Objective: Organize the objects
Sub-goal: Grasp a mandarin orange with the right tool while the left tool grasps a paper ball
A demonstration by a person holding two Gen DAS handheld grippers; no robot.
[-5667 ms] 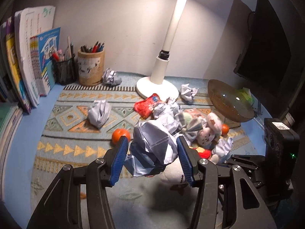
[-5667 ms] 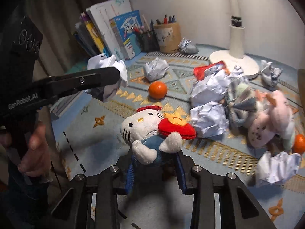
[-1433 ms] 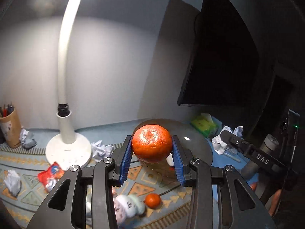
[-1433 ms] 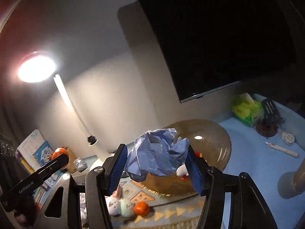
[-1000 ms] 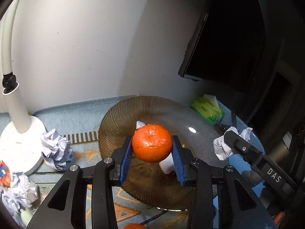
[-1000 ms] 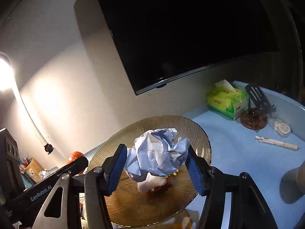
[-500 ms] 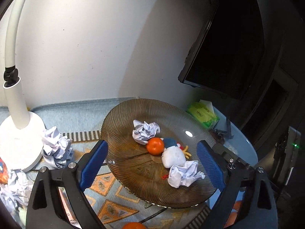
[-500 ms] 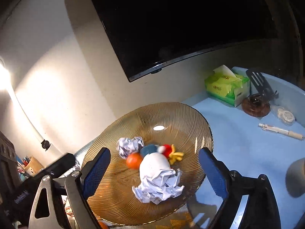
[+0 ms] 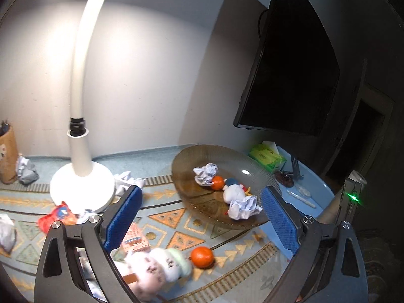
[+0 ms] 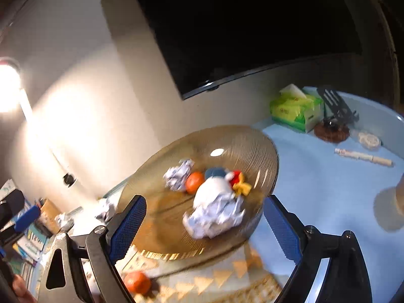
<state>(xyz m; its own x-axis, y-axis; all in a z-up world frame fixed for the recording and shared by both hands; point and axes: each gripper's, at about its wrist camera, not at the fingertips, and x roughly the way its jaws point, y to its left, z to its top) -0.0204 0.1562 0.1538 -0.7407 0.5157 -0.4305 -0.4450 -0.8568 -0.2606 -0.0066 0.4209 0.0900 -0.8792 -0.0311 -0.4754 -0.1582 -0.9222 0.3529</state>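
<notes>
Both grippers hang empty over the desk. The left gripper (image 9: pixel 199 217) has just been opening and its jaws stand wide with nothing between them; the right gripper (image 10: pixel 204 227) has its jaws spread too, nothing held.

The brown glass plate (image 9: pixel 192 156) sits at the right end of the patterned mat (image 9: pixel 164 224), and on it lie two paper balls (image 9: pixel 205 173), an orange (image 9: pixel 217 182) and a small plush (image 9: pixel 233 193), all touching in one loose heap.

Near the left gripper another orange (image 9: pixel 202 257) rests on the mat just beside a pastel plush (image 9: pixel 154 267). More paper (image 9: pixel 126 179) lies by the lamp base (image 9: pixel 80 184), and a red packet (image 9: pixel 56 216) at the left.

I would worry about the round things. The orange on the plate could roll off if more is dropped onto the heap. The orange on the mat could skid away from a hurried pinch. The plate is glass and its near rim reaches past the mat, so a jaw knocking it could tip or chip it.
</notes>
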